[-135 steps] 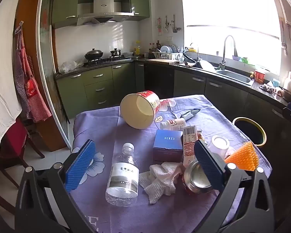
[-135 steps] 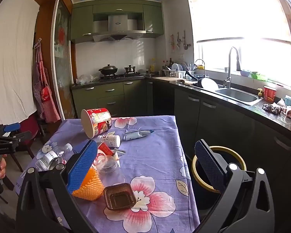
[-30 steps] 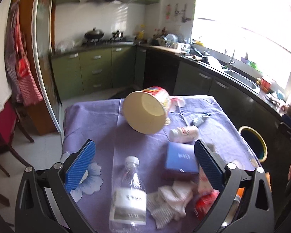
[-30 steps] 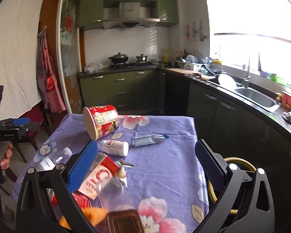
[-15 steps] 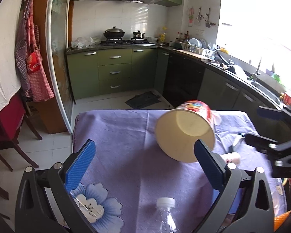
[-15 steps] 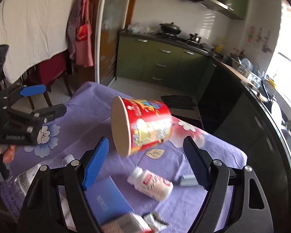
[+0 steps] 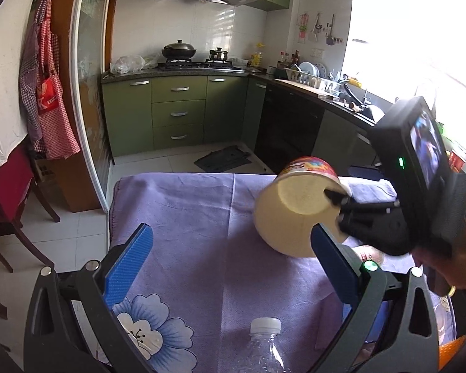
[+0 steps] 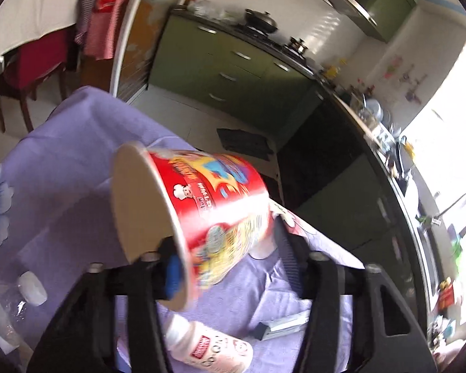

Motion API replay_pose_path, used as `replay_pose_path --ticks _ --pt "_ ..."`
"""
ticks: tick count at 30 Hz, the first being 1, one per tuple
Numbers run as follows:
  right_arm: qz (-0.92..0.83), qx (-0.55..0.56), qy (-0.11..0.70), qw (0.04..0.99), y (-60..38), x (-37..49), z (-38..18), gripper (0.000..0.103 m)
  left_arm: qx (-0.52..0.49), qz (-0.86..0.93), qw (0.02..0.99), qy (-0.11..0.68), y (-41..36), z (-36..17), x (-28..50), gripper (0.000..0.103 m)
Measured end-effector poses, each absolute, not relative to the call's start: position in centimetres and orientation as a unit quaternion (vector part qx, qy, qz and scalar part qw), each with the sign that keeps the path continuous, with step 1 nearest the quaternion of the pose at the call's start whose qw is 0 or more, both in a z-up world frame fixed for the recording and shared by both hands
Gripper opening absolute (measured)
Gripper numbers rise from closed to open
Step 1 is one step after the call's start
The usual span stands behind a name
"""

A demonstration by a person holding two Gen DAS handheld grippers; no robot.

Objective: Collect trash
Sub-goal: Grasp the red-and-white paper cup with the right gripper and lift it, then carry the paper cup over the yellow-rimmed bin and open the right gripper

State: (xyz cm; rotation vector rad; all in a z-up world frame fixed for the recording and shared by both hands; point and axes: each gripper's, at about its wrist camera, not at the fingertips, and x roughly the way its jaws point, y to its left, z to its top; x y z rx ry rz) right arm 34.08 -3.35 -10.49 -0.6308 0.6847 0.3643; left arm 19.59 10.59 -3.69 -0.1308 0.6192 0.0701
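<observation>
Your left black gripper with blue pads [image 7: 230,265] stands wide open at lower frame, empty. Your right black gripper [image 8: 226,245] has just been closing, one finger inside the red paper cup's [image 8: 202,205] rim, one outside.

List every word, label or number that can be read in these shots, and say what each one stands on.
Nothing reads with certainty.
Red paper cup: yellow and blue lettering and a white line beside a small chef figure, all blurred by motion.
Small white bottle: red label with print, too blurred to read.
Red apron on the wall: a large white "K" with a smaller line under it, too small to read.
Clear plastic bottle: no label visible.
</observation>
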Motion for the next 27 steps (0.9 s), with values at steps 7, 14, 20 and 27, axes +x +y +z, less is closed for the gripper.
replay_pose_path --ticks 7,14,20,27 --pt "0.221 -0.216 0.397 0.864 -7.0 38.1 -9.4 0.004 -0.058 0.023 0.951 0.303 9.8 -3.7 19.4 0.097" --pt "0.274 -0.072 0.467 0.838 -12.1 40.0 -6.1 0.004 -0.061 0.01 0.951 0.302 9.6 -3.5 19.1 0.097" --pt "0.245 0.017 0.514 0.822 -23.3 39.9 -1.5 0.004 -0.064 -0.014 0.953 0.297 9.0 -3.0 18.3 0.097" --pt "0.076 0.111 0.56 0.817 -45.5 35.2 -2.3 0.004 -0.052 -0.041 0.954 0.292 7.3 -2.3 17.2 0.097"
